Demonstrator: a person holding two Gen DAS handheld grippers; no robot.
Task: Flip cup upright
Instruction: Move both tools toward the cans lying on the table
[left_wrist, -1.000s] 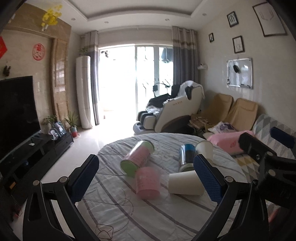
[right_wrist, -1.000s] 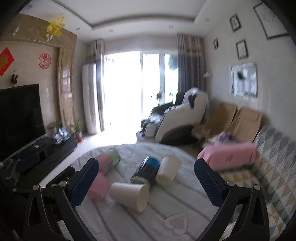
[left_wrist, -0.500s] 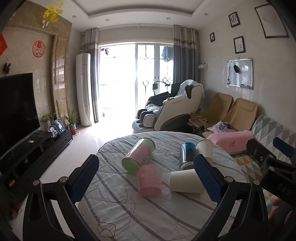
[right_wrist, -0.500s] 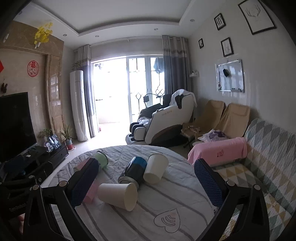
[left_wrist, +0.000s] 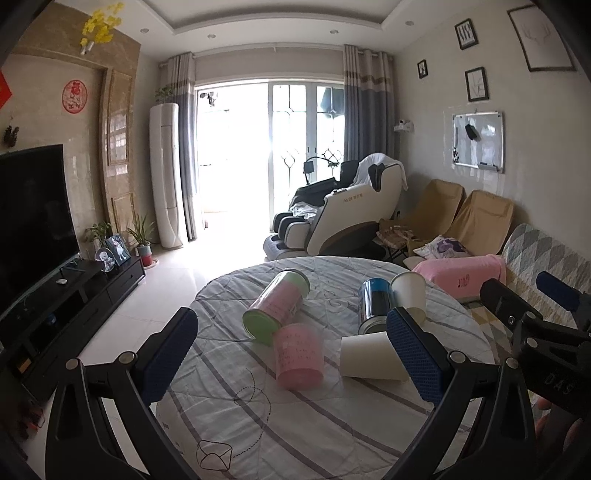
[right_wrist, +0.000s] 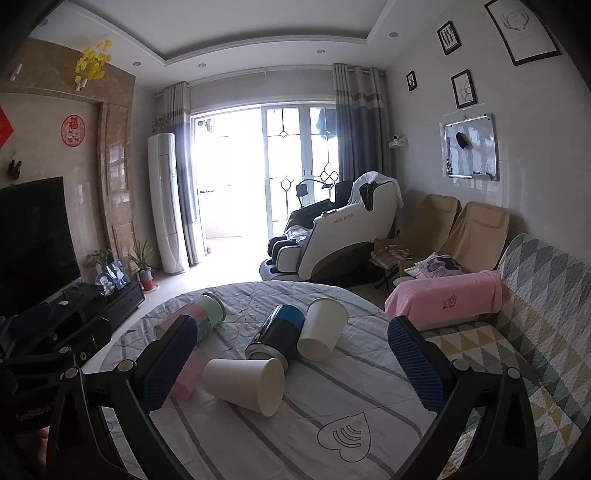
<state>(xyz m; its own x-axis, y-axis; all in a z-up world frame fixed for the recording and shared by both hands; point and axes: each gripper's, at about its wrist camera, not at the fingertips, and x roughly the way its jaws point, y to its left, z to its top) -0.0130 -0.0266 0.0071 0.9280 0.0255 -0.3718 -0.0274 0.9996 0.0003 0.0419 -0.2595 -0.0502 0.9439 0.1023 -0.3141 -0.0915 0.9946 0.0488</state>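
Note:
Several cups lie on their sides on a round table with a striped cloth (left_wrist: 332, 435). In the left wrist view a pink cup (left_wrist: 299, 356), a pink cup with green ends (left_wrist: 275, 308), a near white paper cup (left_wrist: 369, 358), a blue and black tumbler (left_wrist: 373, 304) and a far white cup (left_wrist: 408, 291) show. The right wrist view shows the near white cup (right_wrist: 245, 384), the tumbler (right_wrist: 277, 336) and the far white cup (right_wrist: 321, 328). My left gripper (left_wrist: 291, 358) is open above the table. My right gripper (right_wrist: 291, 365) is open and empty.
A sofa with a pink blanket (right_wrist: 443, 301) runs along the right of the table. A TV cabinet (left_wrist: 74, 295) stands at the left across bare floor. A massage chair (left_wrist: 343, 214) is behind the table. Heart (right_wrist: 345, 435) and envelope (left_wrist: 214, 454) drawings mark the cloth.
Both views have steadied. The right gripper has risen and pulled back a little, so the cups sit lower and nearer its middle. The cups have not moved.

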